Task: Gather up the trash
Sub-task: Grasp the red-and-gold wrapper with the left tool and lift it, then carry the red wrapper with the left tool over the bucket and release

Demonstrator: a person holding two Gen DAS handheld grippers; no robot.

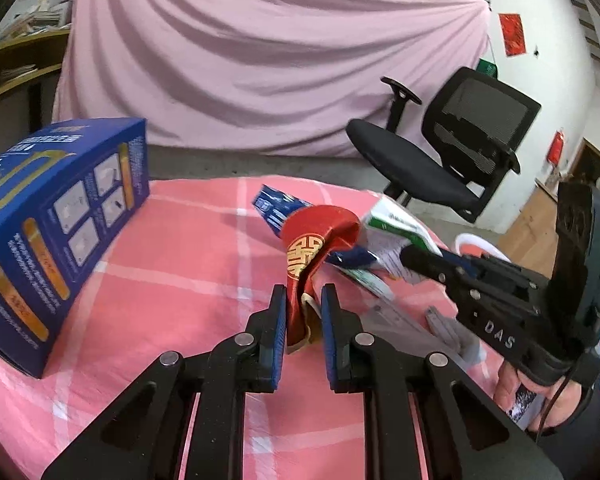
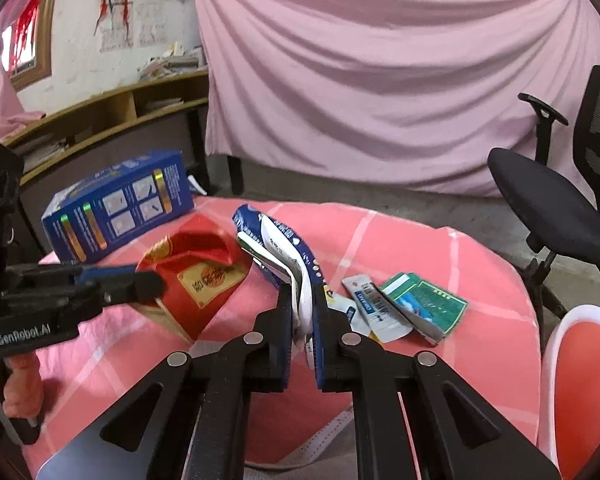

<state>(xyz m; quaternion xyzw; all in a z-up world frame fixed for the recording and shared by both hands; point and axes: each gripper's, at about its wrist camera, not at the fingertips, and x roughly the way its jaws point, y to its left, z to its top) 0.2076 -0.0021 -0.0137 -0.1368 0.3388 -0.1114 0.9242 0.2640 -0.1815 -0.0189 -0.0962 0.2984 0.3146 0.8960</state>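
Note:
A crushed red paper carton (image 1: 314, 240) with a gold emblem stands up between the pads of my left gripper (image 1: 303, 314), which is shut on its lower end. In the right wrist view that red carton (image 2: 198, 276) hangs at the tip of the left gripper (image 2: 150, 282). My right gripper (image 2: 305, 306) is shut on a bundle of flattened blue and white wrappers (image 2: 288, 248) lifted off the pink checked tablecloth (image 2: 460, 264). From the left wrist view the right gripper (image 1: 410, 258) holds the wrapper bundle (image 1: 396, 232) just right of the carton.
A large blue box (image 1: 56, 232) stands on the table's left. A green packet (image 2: 424, 304) and small white sachets (image 2: 374, 308) lie right of my right gripper. A black office chair (image 1: 440, 160) and an orange-and-white chair (image 2: 580, 364) stand beyond the table's right edge.

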